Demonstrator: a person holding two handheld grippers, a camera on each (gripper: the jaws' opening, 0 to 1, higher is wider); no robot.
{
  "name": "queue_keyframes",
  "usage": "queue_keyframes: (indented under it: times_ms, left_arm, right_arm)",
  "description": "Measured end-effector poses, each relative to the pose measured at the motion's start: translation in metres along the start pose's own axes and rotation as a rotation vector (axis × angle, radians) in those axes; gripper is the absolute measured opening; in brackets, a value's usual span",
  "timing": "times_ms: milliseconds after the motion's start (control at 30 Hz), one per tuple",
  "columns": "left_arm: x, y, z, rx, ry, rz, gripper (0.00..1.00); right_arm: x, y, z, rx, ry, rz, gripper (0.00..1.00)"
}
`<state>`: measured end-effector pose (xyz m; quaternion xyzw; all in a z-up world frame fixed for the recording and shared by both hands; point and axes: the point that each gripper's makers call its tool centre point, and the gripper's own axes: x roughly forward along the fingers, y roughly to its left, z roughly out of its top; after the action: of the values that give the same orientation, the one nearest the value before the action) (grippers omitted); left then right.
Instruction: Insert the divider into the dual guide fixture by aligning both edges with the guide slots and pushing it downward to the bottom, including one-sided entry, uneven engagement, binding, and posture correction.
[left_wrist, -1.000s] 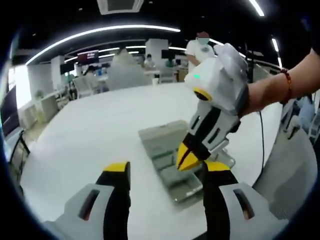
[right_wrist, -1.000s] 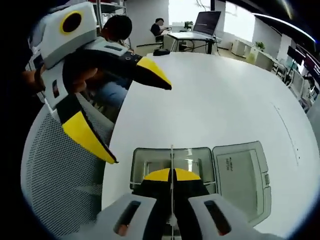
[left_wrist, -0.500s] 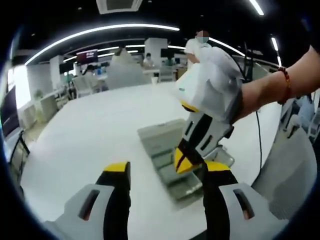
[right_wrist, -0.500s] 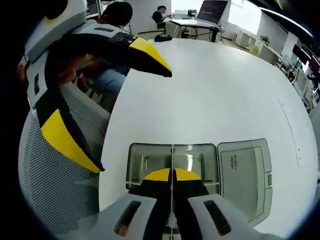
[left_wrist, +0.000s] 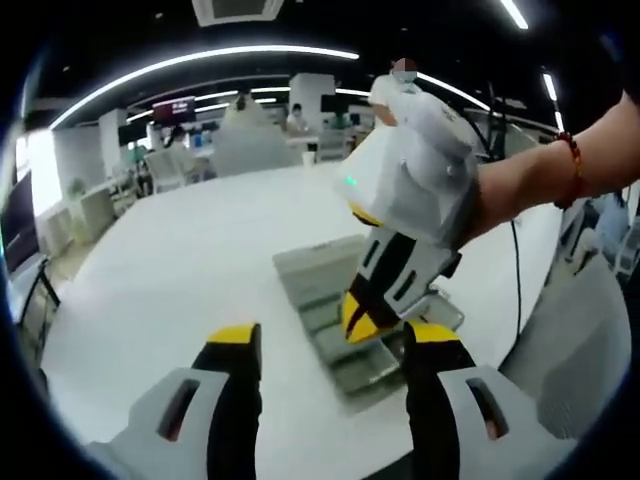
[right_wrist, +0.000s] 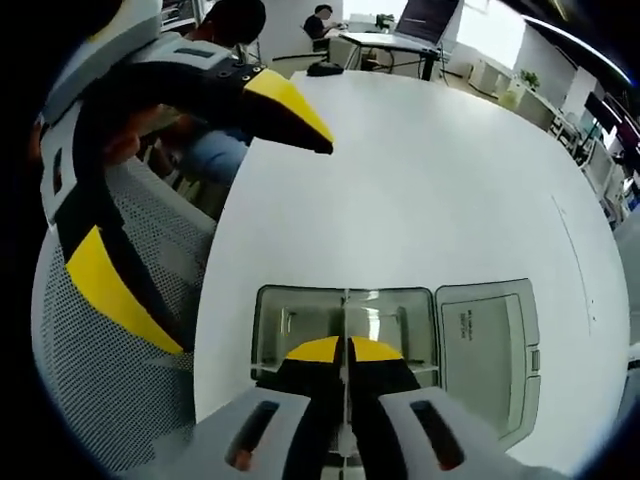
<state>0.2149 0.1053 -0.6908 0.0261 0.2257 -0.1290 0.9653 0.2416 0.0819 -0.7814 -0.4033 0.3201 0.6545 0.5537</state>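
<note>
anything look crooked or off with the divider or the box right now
Nothing stands out. In the right gripper view the divider runs straight down the middle of the box, held edge-on by the right gripper. The hinged lid lies open flat beside the box. The left gripper hovers open, holding nothing.

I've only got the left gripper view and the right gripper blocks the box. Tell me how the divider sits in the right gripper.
Observer: In the right gripper view, the right gripper is shut on the divider, a thin plate seen edge-on, running up over the open box.
Operator: Report the lid.
Observer: The lid lies open flat beside the box, on the white table.
Operator: Give me my left gripper.
Observer: The left gripper hangs open, jaws wide apart, off to the side of the box.
</note>
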Motion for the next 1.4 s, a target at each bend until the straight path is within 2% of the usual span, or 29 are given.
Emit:
queue_keyframes:
  times_ms: [67,100,200,333,633,800,1067,1233,1400]
  left_arm:
    - [-0.003,0.0,0.001,0.003,-0.008,0.004,0.57]
    - [-0.004,-0.001,0.001,0.0,-0.01,0.004,0.57]
    - [-0.008,-0.005,0.001,0.013,0.0,-0.003,0.57]
    - [-0.013,-0.01,0.002,0.022,0.0,-0.027,0.58]
    - [-0.025,-0.015,0.002,0.019,-0.001,-0.049,0.59]
    - [-0.031,-0.022,0.003,0.037,0.001,-0.071,0.61]
    - [-0.041,-0.033,0.004,0.039,-0.012,-0.113,0.62]
    - [-0.045,-0.038,0.005,0.032,-0.026,-0.156,0.66]
    - [-0.048,-0.042,0.008,0.073,-0.035,-0.193,0.68]
  right_arm:
    - [-0.002,0.001,0.005,0.032,-0.04,0.004,0.04]
    - [-0.005,-0.004,0.009,0.041,-0.075,-0.028,0.05]
    - [-0.013,-0.008,0.009,0.082,-0.087,-0.054,0.1]
    - [-0.022,-0.011,0.012,0.127,-0.141,-0.093,0.12]
    - [-0.038,0.002,0.009,0.216,-0.216,-0.137,0.18]
    - [-0.047,0.01,0.002,0.248,-0.235,-0.162,0.2]
    - [-0.07,0.024,-0.009,0.338,-0.306,-0.221,0.26]
    - [-0.088,0.03,-0.017,0.384,-0.346,-0.274,0.3]
    - [-0.108,0.038,-0.027,0.438,-0.399,-0.341,0.34]
